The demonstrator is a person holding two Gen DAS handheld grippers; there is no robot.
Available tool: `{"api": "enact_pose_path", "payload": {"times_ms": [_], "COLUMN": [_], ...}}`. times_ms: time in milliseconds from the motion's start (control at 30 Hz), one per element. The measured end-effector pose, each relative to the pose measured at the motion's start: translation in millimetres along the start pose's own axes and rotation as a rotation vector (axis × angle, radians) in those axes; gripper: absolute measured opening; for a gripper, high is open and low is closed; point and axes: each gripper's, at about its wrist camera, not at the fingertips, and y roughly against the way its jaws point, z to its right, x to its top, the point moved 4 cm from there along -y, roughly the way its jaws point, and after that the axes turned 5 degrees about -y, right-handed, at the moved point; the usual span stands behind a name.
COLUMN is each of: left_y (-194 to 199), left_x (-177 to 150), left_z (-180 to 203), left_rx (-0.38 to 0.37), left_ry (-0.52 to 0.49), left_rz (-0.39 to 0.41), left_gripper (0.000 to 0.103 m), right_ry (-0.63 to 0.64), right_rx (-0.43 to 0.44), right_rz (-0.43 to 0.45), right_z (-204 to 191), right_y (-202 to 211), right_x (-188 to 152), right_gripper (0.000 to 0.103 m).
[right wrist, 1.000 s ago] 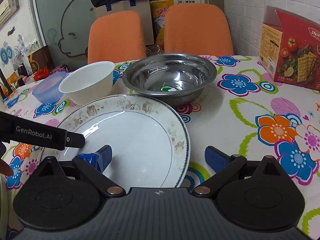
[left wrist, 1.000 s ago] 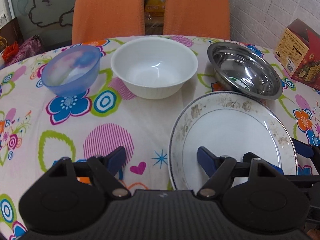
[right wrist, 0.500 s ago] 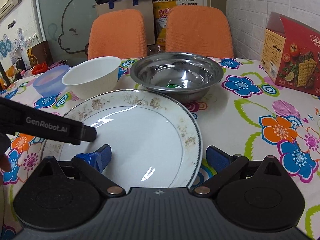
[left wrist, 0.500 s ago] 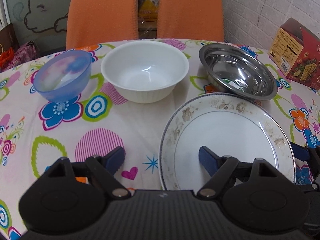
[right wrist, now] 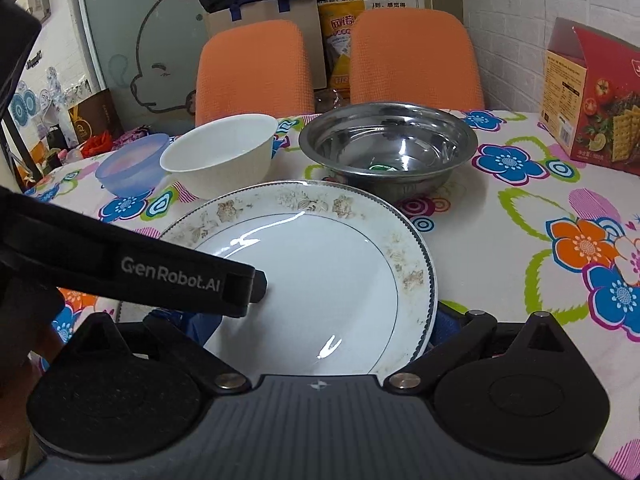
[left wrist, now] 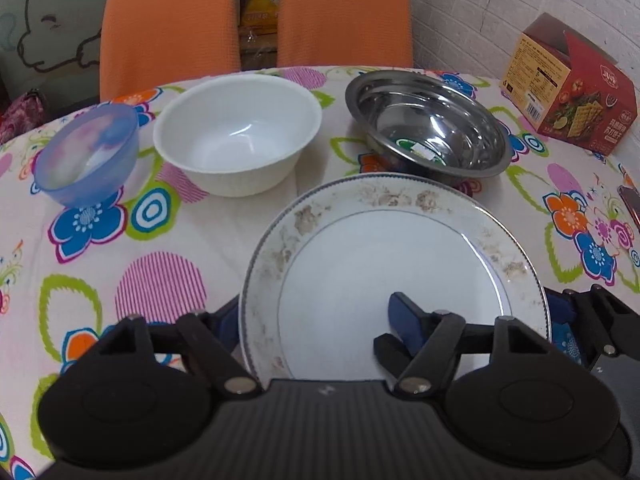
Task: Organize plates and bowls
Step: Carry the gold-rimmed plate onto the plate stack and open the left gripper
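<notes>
Both grippers advanced around plate point(left wrist: 384, 264), left gripper point(left wrist: 316, 320) and right gripper point(right wrist: 320, 322) spread wide (rim between fingers), unclamped.

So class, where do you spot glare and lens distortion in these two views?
Right wrist view: bright glare streaks on the white floral-rimmed plate and inside the shiny steel bowl. Left wrist view: fisheye bends the table edge, darkens the corners; the plate looks matte.

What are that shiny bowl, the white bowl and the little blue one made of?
Shiny bowl: metal, likely stainless steel, with mirror-like reflections. White bowl: matte with a finely ribbed wall, perhaps plastic or melamine, hard to say. Blue bowl: translucent, frosted, probably plastic.
</notes>
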Motion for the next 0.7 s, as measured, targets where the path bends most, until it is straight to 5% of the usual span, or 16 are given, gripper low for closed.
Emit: {"api": "enact_pose_path", "payload": {"times_ms": [467,700], "left_y": [70,145], "left_x": [-20,-80], "left_z": [-10,-54], "left_rx": [-0.003,0.066], "left_ry": [0.038,0.128], "left_rz": [0.091,0.142], "left_gripper": [0.071,0.071], "right_ry": [0.037,0.079], "right_rx": [0.028,0.165], "right_rz": [0.1,0.116], "right_z": [-43,-111], "right_y": [65,106], "right_x": [-2,-35], "right_gripper": [0.09,0.09]}}
